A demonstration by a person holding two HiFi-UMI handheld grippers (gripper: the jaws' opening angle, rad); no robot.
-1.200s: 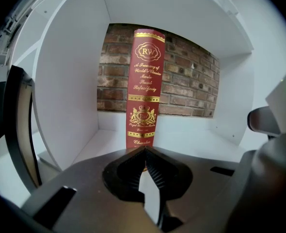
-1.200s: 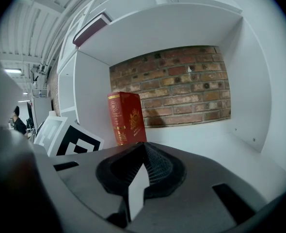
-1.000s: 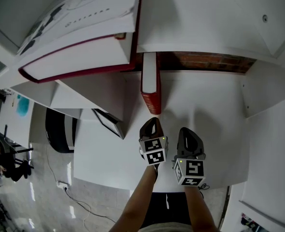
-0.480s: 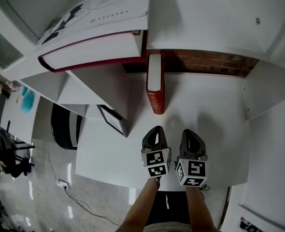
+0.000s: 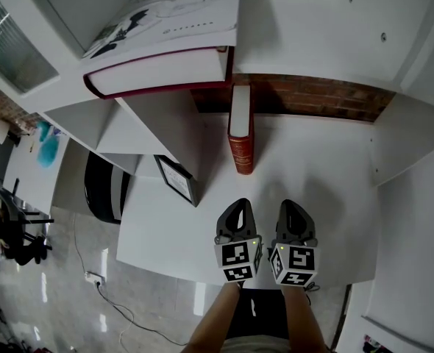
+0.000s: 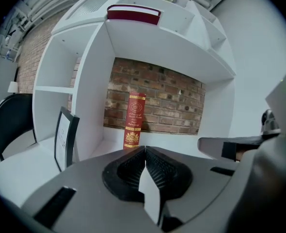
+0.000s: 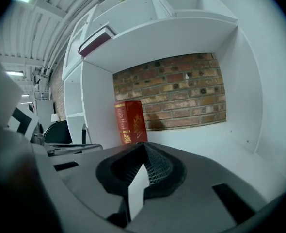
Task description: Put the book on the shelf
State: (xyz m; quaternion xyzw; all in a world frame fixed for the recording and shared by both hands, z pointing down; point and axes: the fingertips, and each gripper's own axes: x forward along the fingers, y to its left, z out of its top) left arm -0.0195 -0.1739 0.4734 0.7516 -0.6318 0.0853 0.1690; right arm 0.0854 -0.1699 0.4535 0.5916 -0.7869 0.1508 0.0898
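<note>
A red book with gold lettering (image 5: 241, 134) stands upright and alone on the white shelf board (image 5: 327, 168), in front of the brick back wall. The left gripper view has the book (image 6: 135, 120) straight ahead; in the right gripper view the book (image 7: 130, 122) is ahead and to the left. My left gripper (image 5: 237, 207) hovers over the board's front part, a short way back from the book, jaws shut and empty (image 6: 145, 152). Beside it on the right, my right gripper (image 5: 293, 207) is also shut with nothing in it (image 7: 145, 147).
A large white-and-maroon book (image 5: 165, 57) lies flat on the shelf above, at the left. A black picture frame (image 5: 176, 181) leans against the compartment's left wall. A black chair (image 5: 103, 190) stands left of the unit. The compartment's right wall (image 5: 393, 145) is white.
My left gripper has drawn back from the red book toward the shelf's front edge and risen. The right gripper has backed off slightly. The book stands where it was.
</note>
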